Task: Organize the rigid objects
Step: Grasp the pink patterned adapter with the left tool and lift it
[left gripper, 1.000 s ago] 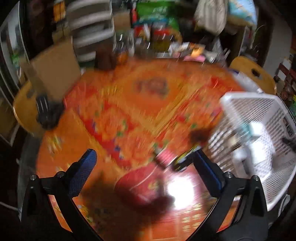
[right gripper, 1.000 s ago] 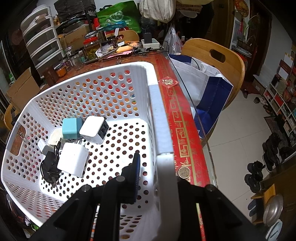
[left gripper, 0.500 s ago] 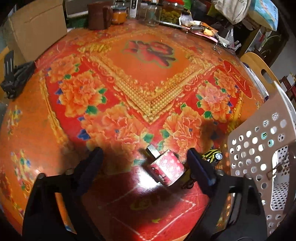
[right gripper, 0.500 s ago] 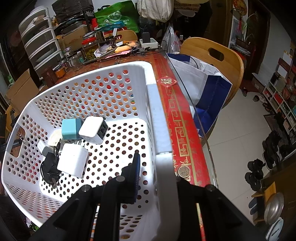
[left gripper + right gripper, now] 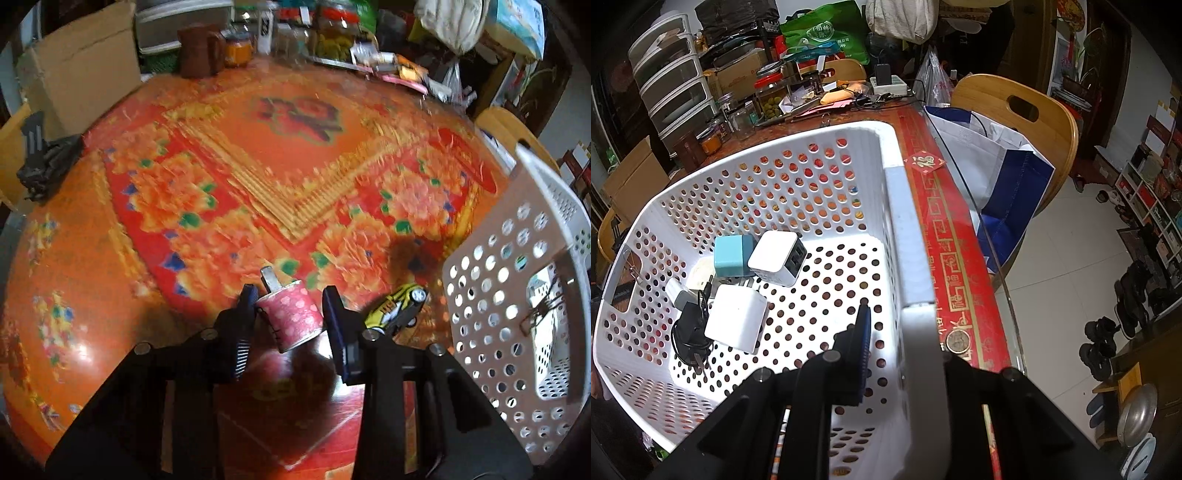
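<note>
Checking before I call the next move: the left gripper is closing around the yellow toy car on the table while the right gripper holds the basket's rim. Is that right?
Not quite. In the left wrist view, the left gripper has just been closing around the pink dotted charger, not the yellow toy car, which lies beside it on the table. The right gripper does hold the basket's rim.

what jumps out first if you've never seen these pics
The bright orange-red floral tablecloth fills the left wrist view; on it the left gripper has just been closing around a pink polka-dot plug charger, a yellow toy car beside it. The right gripper clamps the white perforated plastic basket's rim.
</note>
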### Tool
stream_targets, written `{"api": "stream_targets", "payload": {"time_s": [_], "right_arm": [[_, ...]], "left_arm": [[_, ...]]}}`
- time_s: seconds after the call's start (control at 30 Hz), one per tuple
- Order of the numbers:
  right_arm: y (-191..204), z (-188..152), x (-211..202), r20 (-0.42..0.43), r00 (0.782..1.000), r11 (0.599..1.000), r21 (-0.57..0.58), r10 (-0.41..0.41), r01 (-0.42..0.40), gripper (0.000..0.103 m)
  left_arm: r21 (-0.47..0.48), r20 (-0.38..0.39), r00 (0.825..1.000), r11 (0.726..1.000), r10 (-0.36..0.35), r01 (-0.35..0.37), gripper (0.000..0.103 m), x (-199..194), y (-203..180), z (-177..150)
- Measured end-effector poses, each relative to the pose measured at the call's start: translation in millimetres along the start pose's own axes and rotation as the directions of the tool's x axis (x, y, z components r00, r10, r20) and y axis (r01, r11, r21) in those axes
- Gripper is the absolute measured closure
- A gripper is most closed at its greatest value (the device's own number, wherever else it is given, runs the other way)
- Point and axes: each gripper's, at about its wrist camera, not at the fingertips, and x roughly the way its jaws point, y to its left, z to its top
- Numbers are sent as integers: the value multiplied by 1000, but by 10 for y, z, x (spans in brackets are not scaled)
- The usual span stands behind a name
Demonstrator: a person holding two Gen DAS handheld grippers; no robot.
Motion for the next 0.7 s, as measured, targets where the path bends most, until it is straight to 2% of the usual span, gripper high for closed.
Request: {"api": "stream_targets", "payload": {"time_s": [0.17,0.3,0.43,0.7], "right_arm": [[0,-1,0,0,1000,1000,0,1,-1,87],[-1,-2,0,-1,1000,1000,-1,0,0,87],[9,4,1,-3,1000,1000,-4,-1,1,87],[19,7,-1,-4,1000,1000,-11,2,-2,87]], "left_arm": [[-44,107,992,997,71,-67,69,-402,212,146],[-57,142,984,993,111,-104,69,-586,291,221],[-41,143,984,994,103,-98,69,-647,256,254],[16,160,984,996,83,-87,69,-757,-45,265]]}}
